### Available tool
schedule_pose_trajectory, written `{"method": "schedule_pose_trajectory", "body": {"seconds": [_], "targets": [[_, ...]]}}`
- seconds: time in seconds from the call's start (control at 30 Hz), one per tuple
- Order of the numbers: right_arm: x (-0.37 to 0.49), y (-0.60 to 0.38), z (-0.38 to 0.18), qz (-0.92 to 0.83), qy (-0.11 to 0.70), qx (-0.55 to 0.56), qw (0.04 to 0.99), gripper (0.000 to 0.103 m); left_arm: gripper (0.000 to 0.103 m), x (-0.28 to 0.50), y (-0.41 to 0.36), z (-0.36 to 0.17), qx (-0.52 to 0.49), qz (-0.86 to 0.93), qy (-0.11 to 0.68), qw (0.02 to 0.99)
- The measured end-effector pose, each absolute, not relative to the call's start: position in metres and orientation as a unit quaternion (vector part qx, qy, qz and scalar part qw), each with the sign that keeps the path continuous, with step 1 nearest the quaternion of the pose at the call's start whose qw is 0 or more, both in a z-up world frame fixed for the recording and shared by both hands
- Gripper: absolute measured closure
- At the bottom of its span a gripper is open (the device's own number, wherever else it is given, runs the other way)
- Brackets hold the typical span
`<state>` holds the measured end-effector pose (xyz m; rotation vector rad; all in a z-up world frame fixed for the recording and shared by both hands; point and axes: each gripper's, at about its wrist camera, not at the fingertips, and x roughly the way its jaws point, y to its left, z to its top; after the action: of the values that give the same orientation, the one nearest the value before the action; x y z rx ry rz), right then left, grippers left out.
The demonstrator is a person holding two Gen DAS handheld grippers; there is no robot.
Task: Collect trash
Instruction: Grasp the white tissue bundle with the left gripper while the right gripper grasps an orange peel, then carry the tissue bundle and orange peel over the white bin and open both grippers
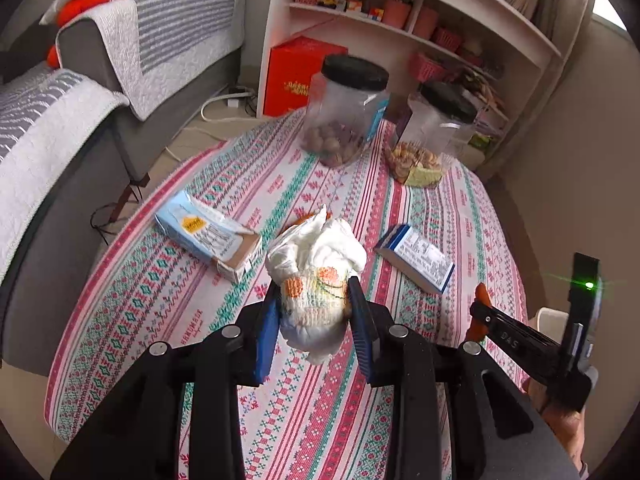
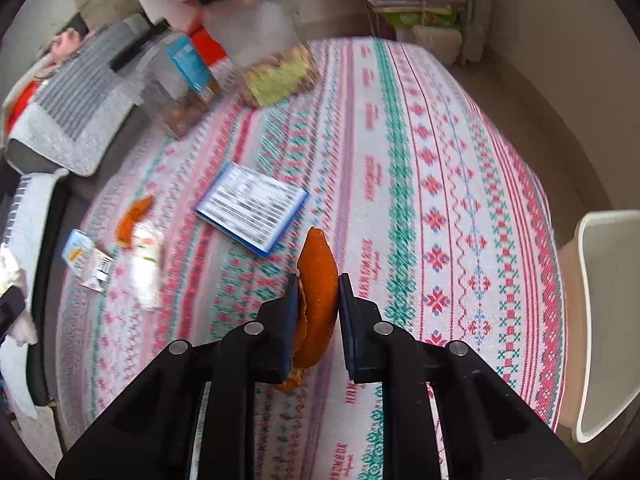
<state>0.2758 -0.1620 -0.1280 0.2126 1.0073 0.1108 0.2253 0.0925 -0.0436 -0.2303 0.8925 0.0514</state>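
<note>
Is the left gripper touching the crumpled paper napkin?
Touching. The left wrist view shows the left gripper with both blue pads pressed against the crumpled napkin, holding it above the tablecloth.

The tablecloth (image 2: 440, 200) carries a repeated woven word that reads roughly "HANDMADE" in red, seen ahead of and beneath the right gripper (image 2: 318, 312); the letters are too soft to be sure. The right gripper's black arm (image 1: 516, 340), seen to the right of the left gripper (image 1: 314, 320), bears small letters like "DAS". Print on the blue-edged box (image 2: 252, 210) ahead-left of the right gripper and on the light blue carton (image 1: 208, 234) is unreadable.
</note>
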Motion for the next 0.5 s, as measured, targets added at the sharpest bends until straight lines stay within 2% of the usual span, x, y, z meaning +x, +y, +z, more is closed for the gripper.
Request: {"method": "schedule_pose_trajectory", "body": {"seconds": [0.23, 0.5], "targets": [[0.246, -0.15, -0.069, 0.084, 0.385, 0.074, 0.916, 0.085, 0.07, 0.214, 0.083, -0.015, -0.099, 0.03, 0.369, 0.924], [0.215, -0.145, -0.034, 0.096, 0.313, 0.052, 0.944, 0.085, 0.07, 0.205, 0.063, -0.007, -0.065, 0.045, 0.336, 0.939]]}}
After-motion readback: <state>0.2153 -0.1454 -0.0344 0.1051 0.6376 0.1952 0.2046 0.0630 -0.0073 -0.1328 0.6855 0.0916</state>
